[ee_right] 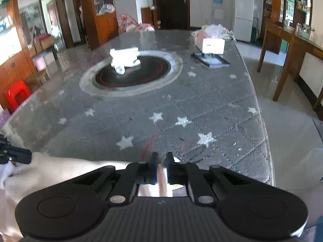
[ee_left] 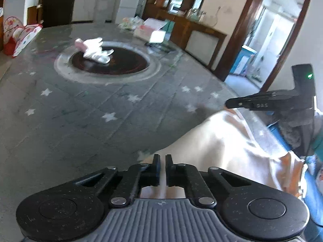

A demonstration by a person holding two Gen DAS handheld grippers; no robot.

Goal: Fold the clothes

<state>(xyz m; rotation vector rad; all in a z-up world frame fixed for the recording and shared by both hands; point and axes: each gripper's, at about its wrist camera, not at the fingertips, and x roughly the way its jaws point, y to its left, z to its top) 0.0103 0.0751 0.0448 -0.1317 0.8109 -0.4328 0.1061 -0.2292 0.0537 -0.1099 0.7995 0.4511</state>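
Cream garment [ee_left: 228, 141] lies at the lower right of the grey starred surface [ee_left: 90, 111]. Your left hand-held gripper [ee_left: 163, 159] pinches its near edge. Your right hand-held gripper [ee_right: 162, 159] pinches the same cloth at lower centre.

cream garment [ee_left: 228, 141] cut off by frame edge, white bundle [ee_right: 125, 59] perhaps blurred clothing

Left wrist view: sits low behind the left gripper [ee_left: 163, 159], looks forward and down across the grey starred table cover [ee_left: 84, 121] from its near edge, angled toward far right; doorway [ee_left: 270, 40] at right. Right wrist view: same low seat behind the right gripper [ee_right: 162, 157], facing straight down the table toward the far wall. Shared: dark round inset [ee_left: 110, 61] [ee_right: 134, 71], white bundle [ee_left: 97, 49] [ee_right: 124, 59], fridge [ee_left: 130, 0] [ee_right: 243, 14]. Each sees the other gripper at its edge.
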